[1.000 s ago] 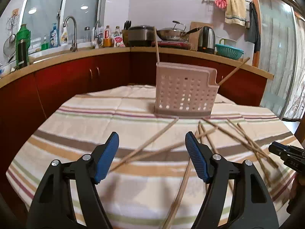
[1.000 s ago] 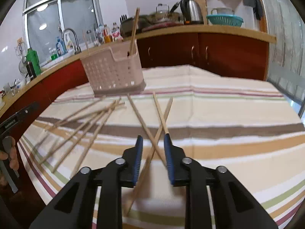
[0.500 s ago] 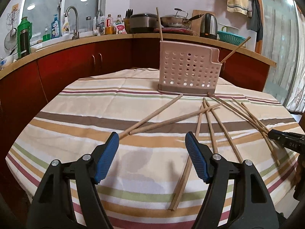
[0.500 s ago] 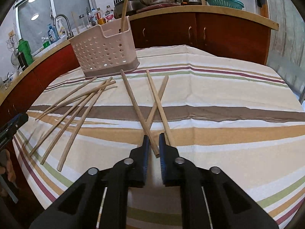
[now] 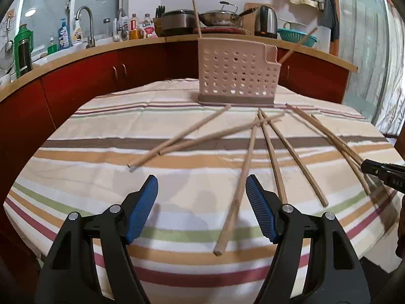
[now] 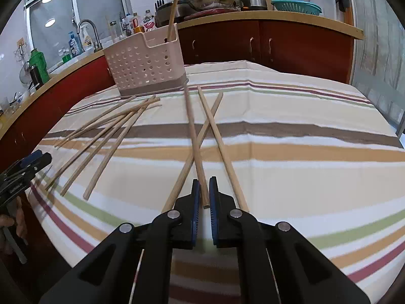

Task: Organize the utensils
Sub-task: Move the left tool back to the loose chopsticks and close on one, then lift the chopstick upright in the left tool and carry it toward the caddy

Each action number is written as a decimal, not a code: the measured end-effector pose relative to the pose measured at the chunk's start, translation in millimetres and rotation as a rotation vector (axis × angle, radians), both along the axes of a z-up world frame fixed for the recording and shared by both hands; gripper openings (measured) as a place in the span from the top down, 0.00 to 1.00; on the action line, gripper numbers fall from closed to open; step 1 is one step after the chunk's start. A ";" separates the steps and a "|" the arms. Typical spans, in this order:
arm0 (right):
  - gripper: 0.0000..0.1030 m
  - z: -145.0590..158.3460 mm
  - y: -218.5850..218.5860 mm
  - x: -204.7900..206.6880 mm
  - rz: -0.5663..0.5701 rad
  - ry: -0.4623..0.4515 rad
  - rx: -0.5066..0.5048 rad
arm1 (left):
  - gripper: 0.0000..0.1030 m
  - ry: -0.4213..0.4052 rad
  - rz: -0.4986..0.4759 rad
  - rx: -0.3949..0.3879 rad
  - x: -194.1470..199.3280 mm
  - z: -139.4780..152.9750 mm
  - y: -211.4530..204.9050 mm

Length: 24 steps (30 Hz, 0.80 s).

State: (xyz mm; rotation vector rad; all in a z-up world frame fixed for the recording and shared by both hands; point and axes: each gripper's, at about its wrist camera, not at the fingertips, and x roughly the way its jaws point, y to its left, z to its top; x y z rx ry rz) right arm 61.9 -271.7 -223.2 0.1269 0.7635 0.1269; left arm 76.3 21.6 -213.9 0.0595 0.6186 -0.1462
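Note:
Several wooden chopsticks lie scattered on the striped tablecloth (image 5: 101, 126). A pink perforated utensil holder (image 5: 238, 76) (image 6: 144, 68) stands at the far side with a chopstick (image 6: 173, 12) upright in it. My right gripper (image 6: 204, 185) is shut on the near end of one chopstick (image 6: 193, 139), whose far end points toward the holder; two others cross beside it. My left gripper (image 5: 200, 179) hangs open low over the cloth, holding nothing. One chopstick (image 5: 238, 190) lies below it, just inside the right finger.
Red cabinets with a wooden counter curve behind the table, carrying a sink tap (image 5: 87, 25), bottles, a wok and a kettle (image 5: 265, 21). The right gripper's tip (image 5: 379, 174) shows at the table's right edge. A hand (image 6: 10, 225) holds the left gripper.
The right gripper's jaws closed from a narrow gap onto the chopstick. The left gripper sank toward the tablecloth and stayed open.

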 end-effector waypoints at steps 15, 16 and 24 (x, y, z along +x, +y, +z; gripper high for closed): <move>0.91 -3.6 -0.1 -6.7 -0.015 -0.014 0.025 | 0.66 0.076 -0.081 0.008 -13.6 -21.6 -4.8; 0.91 -4.2 -0.3 -7.7 -0.018 -0.019 0.030 | 0.68 0.074 -0.089 0.008 -15.1 -21.8 -5.3; 0.93 -6.2 -3.4 -17.6 -0.030 -0.049 0.061 | 0.90 0.052 -0.141 0.003 -24.7 -23.1 -12.1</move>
